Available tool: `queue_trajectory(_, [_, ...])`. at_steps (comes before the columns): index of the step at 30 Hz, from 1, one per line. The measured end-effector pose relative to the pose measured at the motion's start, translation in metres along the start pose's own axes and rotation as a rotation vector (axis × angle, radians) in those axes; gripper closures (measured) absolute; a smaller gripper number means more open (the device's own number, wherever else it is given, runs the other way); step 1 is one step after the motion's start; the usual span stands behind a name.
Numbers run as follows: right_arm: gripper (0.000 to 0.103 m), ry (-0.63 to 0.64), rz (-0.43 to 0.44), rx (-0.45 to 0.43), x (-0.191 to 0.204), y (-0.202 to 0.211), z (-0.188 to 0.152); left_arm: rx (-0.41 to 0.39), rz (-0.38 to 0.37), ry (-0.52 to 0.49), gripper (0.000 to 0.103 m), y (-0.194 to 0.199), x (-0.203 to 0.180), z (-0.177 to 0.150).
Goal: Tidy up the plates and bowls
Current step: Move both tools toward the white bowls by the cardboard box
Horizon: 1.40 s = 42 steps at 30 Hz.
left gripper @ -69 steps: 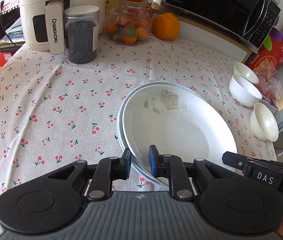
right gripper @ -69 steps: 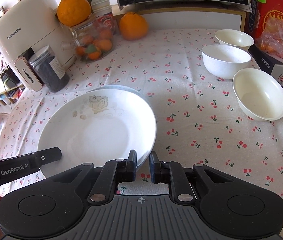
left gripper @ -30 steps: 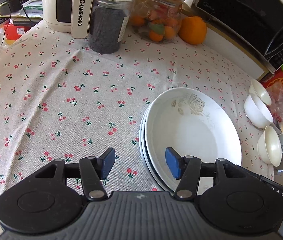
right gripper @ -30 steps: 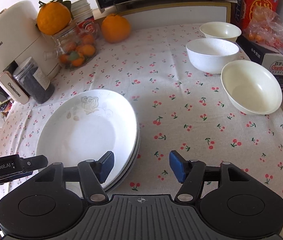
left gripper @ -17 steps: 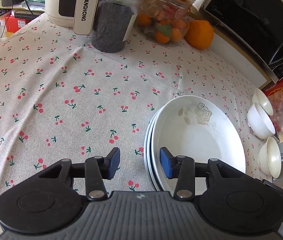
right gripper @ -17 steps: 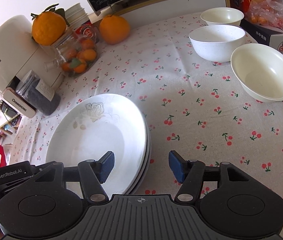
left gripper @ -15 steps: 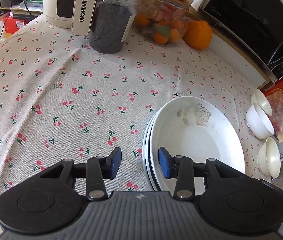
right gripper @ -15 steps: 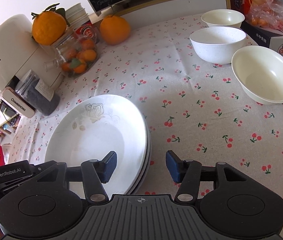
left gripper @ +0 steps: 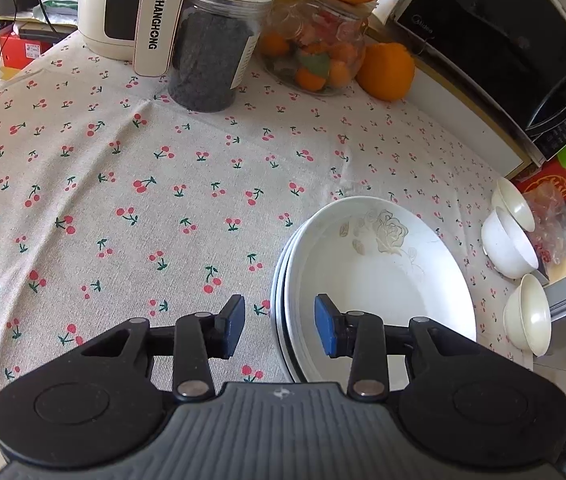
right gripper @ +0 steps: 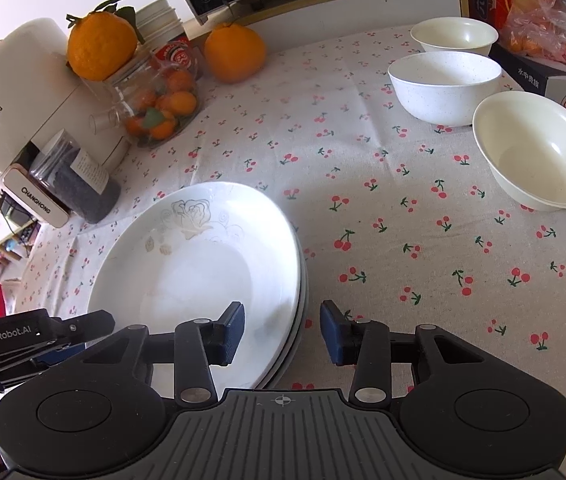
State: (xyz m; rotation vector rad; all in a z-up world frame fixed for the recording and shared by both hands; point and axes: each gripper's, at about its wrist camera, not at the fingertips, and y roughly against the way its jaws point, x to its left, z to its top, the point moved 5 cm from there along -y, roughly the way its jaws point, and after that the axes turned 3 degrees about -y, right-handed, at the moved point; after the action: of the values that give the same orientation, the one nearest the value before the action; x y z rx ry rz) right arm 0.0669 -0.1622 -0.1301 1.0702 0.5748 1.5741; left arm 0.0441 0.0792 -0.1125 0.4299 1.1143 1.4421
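Observation:
A stack of white plates, the top one with a rose print [left gripper: 383, 276] [right gripper: 203, 256], lies on the cherry-print tablecloth. My left gripper [left gripper: 279, 330] is open and empty above the stack's left rim. My right gripper [right gripper: 281, 330] is open and empty above the stack's right rim. Three bowls stand apart at the right: a cream bowl [right gripper: 537, 152] [left gripper: 529, 316] nearest, a white speckled bowl [right gripper: 445, 84] [left gripper: 509, 244] behind it, and a small cream bowl [right gripper: 455, 36] [left gripper: 513, 204] at the back.
At the back stand a white Changhong appliance [left gripper: 131, 4], a jar of dark grains [left gripper: 215, 52], a glass jar of fruit [left gripper: 315, 56] with an orange on top, a loose orange [right gripper: 235, 52] and a microwave [left gripper: 495, 40]. Boxes and a bag [right gripper: 551, 28] border the bowls.
Both grippers let go of the plate stack and opened, then drew back and up. Their jaws have since narrowed a little but stay open. The stack rests on the cloth.

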Motion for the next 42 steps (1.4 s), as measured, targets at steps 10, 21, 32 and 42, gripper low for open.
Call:
queue_trajectory(10, [0.06,0.032,-0.028,-0.091,-0.004,0.032,0.014,-0.067,0.013,-0.035,0.064,0.018,-0.011,0.013])
queue_trajectory(21, [0.039,0.06,-0.124,-0.23,-0.059,0.085,0.063,-0.106,-0.006,-0.117,0.021,0.023,-0.054,0.038])
queue_trajectory(32, [0.017,-0.123,-0.136,-0.245,-0.145,0.075,0.116,-0.151,0.016,-0.252,0.0,-0.021,-0.133,0.065])
queue_trajectory(42, [0.003,-0.14,-0.19,-0.281,-0.162,0.046,0.154,-0.123,0.023,-0.42,0.0,-0.071,-0.204,0.072])
